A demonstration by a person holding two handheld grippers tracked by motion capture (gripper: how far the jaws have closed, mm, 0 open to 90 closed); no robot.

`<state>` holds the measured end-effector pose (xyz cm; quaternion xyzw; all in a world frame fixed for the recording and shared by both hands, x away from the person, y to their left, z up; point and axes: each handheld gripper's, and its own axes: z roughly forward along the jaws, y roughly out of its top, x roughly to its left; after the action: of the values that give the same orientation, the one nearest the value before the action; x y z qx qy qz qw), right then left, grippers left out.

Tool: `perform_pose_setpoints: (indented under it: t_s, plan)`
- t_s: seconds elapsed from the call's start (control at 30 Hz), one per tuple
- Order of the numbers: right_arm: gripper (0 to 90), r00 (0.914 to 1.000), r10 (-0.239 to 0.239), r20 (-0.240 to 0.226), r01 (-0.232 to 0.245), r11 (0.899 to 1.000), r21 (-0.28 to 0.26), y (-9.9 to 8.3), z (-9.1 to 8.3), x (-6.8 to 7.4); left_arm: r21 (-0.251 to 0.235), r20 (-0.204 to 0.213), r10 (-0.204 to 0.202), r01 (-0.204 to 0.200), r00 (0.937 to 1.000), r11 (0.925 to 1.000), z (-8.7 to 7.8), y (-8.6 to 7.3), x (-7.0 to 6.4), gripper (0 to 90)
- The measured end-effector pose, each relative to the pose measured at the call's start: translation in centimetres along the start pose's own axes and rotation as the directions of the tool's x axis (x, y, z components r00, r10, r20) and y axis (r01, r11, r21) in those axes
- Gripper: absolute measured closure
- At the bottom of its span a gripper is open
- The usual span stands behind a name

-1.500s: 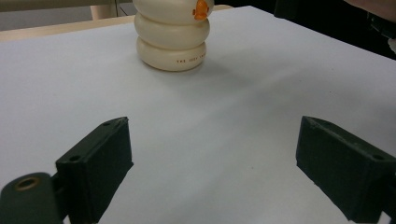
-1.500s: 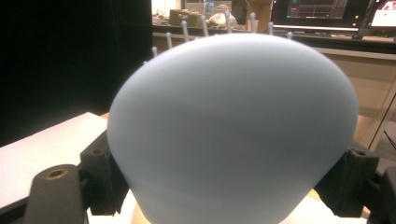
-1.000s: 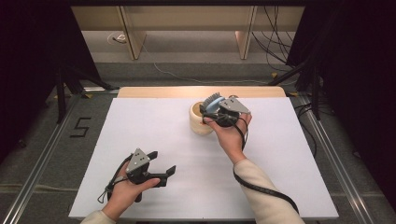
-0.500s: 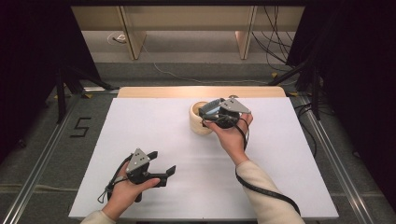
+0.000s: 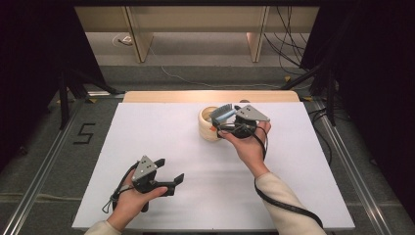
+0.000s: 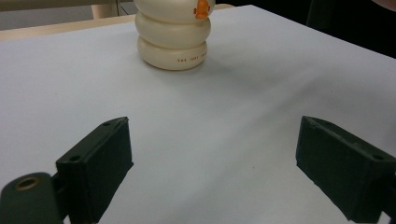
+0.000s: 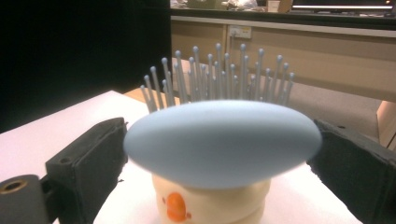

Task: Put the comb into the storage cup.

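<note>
Your right tongs [image 5: 226, 119] are clenched on the blue hairbrush [image 7: 223, 140], poised just above the cream ribbed holder [image 5: 209, 128] on the tabletop [image 5: 161, 137] but not yet lowered in, while your left tongs [image 5: 170, 172] rest released, well apart.

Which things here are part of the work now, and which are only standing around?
In the work:
- blue hairbrush, clamped between the jaws of the right gripper
- cream ribbed holder, right under the brush

Just around:
- left gripper, open, holding nothing, low over the white table
- black cables on the floor behind the table
</note>
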<state>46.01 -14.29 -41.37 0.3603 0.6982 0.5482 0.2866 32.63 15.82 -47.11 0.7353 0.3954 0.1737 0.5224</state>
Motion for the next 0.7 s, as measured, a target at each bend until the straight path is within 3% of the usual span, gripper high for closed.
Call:
perform_pose_setpoints:
  t_s: [0.7]
  plan:
    - [6.9, 0.9993, -0.024, -0.028, 0.024, 0.999, 0.025, -1.1, -4.9, -1.5, 0.004, -0.005, 0.001, -0.001, 1.0000, 1.0000, 0.0, -0.1, 0.1, 10.1]
